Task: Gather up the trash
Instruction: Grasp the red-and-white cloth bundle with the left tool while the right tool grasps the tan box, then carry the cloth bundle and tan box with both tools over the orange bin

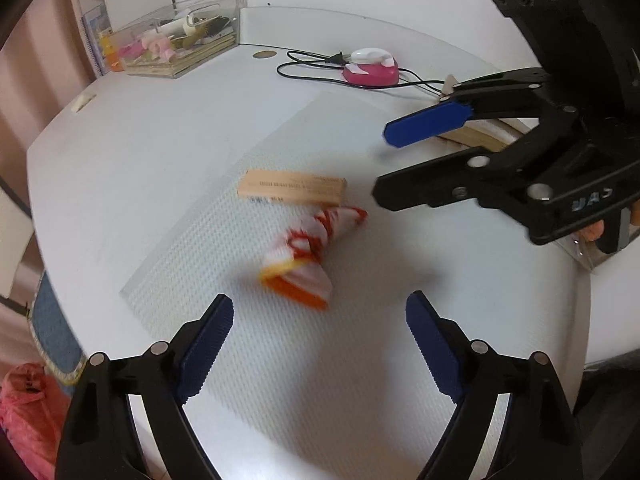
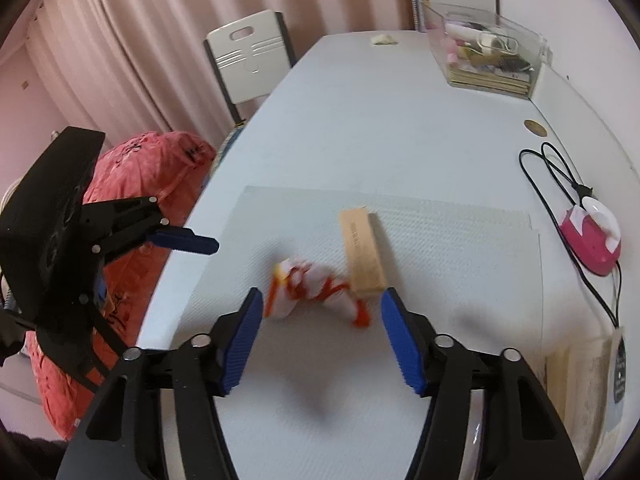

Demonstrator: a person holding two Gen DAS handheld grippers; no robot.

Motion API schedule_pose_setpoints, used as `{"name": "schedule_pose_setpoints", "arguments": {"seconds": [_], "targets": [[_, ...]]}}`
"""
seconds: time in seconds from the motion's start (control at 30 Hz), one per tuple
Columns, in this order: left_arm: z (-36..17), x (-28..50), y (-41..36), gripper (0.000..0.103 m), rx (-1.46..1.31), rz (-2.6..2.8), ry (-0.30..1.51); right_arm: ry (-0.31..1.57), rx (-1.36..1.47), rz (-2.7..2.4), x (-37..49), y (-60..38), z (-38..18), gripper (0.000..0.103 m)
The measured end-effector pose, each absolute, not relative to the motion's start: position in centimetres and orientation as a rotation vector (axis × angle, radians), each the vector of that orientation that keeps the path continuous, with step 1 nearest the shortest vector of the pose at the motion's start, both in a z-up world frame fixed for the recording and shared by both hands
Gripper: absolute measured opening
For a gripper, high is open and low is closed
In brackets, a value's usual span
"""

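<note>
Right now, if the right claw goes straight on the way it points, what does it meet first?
Probably the crumpled red-and-white wrapper, lying just ahead between the open fingers of the right claw. The tan box lies just beyond it. Depth is uncertain.

A room in a home, arranged as a desk corner.

Ahead of the tools stood a white table (image 2: 360, 120) with a textured mat (image 2: 440, 232) on it. At its far end was a clear plastic organizer (image 1: 180, 40) full of small stationery and booklets. Farther out, near the wall, lay a pink and white small device (image 1: 370, 70) with a black cord (image 2: 560, 184). Beyond the table's edge, pink curtains (image 2: 120, 20) hung behind a white plastic chair (image 2: 250, 64), and a red cloth bag (image 2: 152, 176) rested just beside the table.
</note>
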State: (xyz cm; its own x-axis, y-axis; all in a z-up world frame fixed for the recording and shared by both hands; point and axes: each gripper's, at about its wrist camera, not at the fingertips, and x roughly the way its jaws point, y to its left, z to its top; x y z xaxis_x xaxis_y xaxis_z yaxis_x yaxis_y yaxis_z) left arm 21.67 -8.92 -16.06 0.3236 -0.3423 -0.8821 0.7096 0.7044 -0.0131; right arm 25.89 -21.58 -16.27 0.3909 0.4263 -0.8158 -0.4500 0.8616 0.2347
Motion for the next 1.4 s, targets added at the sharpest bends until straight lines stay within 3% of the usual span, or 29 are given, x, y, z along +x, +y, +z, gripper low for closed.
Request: {"name": "schedule_pose_setpoints", "arguments": {"seconds": [0.27, 0.37, 0.53, 0.63, 0.8, 1.4], "targets": [[-18.1, 24.8, -10.2, 0.083, 0.439, -0.751, 1.032, 1.078, -0.069, 0.555, 30.0, -20.8, -19.4, 0.051], [-18.9, 25.5, -10.2, 0.073, 0.440, -0.756, 1.037, 1.099, -0.095, 0.559, 31.0, -20.5, -20.5, 0.046], [-20.2, 26.0, -10.4, 0.069, 0.448, -0.767, 1.057, 1.142, -0.130, 0.566, 31.4, -20.2, -22.7, 0.043], [-20.3, 25.9, -10.5, 0.068, 0.460, -0.768, 1.032, 1.111, -0.183, 0.556, 30.9, -19.9, -23.1, 0.035], [-20.1, 26.3, -10.2, 0.040, 0.473, -0.720, 1.018, 1.101, -0.182, 0.557, 30.8, -20.4, -23.1, 0.030], [-19.0, 20.3, -7.8, 0.036, 0.465, -0.705, 1.069, 1.106, -0.086, 0.593, 23.6, -22.5, -20.4, 0.030]]}}
